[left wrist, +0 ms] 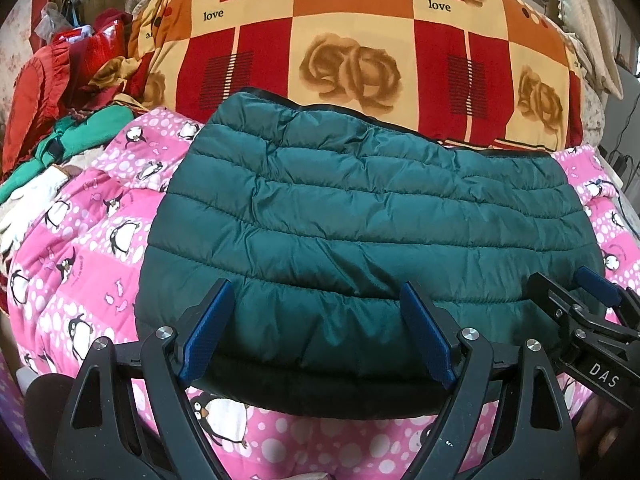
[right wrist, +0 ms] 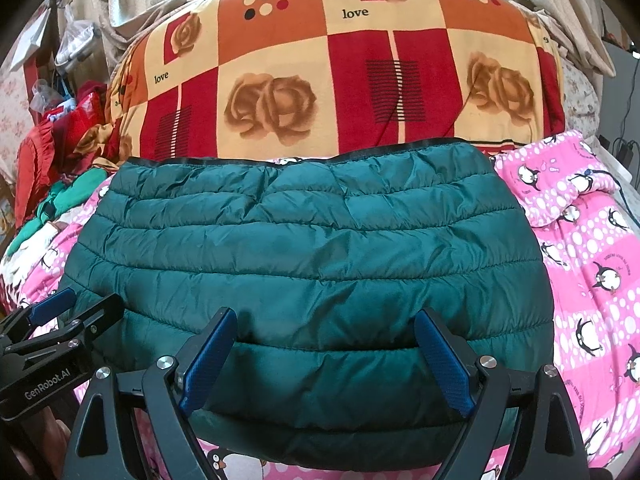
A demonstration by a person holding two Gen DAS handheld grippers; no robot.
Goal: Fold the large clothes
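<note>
A dark green quilted puffer jacket (left wrist: 360, 216) lies folded into a compact block on the pink penguin bedspread (left wrist: 88, 248). It also fills the middle of the right wrist view (right wrist: 304, 260). My left gripper (left wrist: 316, 304) is open, its blue-padded fingers spread over the jacket's near edge, holding nothing. My right gripper (right wrist: 324, 328) is open the same way over the near edge. The right gripper shows at the right of the left wrist view (left wrist: 588, 300), and the left gripper at the left of the right wrist view (right wrist: 60, 308).
A thick orange, red and cream rose-patterned quilt (left wrist: 360, 40) is piled just behind the jacket. Red and green clothes (left wrist: 52, 120) are heaped at the far left. The pink bedspread (right wrist: 592, 260) extends to the right. Cables (left wrist: 624, 160) are at the far right edge.
</note>
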